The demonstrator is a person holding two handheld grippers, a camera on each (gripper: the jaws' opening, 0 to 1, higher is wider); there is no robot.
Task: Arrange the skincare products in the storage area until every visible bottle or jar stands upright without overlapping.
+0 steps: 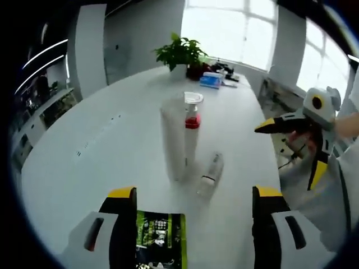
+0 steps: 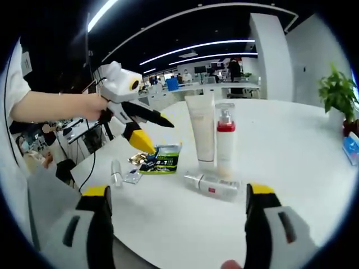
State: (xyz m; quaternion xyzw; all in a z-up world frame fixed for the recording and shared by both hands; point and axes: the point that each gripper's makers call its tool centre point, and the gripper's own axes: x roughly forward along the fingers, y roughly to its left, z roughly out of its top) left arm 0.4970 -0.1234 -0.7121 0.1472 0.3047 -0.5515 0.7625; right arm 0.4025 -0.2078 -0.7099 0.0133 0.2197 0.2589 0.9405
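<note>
in my right gripper view, the left gripper [image 2: 154, 131] hangs over the table [image 2: 291, 168] at far left, jaws spread wide, holding nothing. below it lie a small vial [image 2: 116, 172] and a green sachet [image 2: 161, 159]. further right a white tube [image 2: 202, 131] and a pump bottle [image 2: 225, 140] stand upright, touching. a clear bottle [image 2: 213, 185] lies flat just in front. my right gripper [image 2: 176, 224] is wide, empty.

open table [image 1: 112, 140] left, upright tube [image 1: 174, 140] centre
</note>
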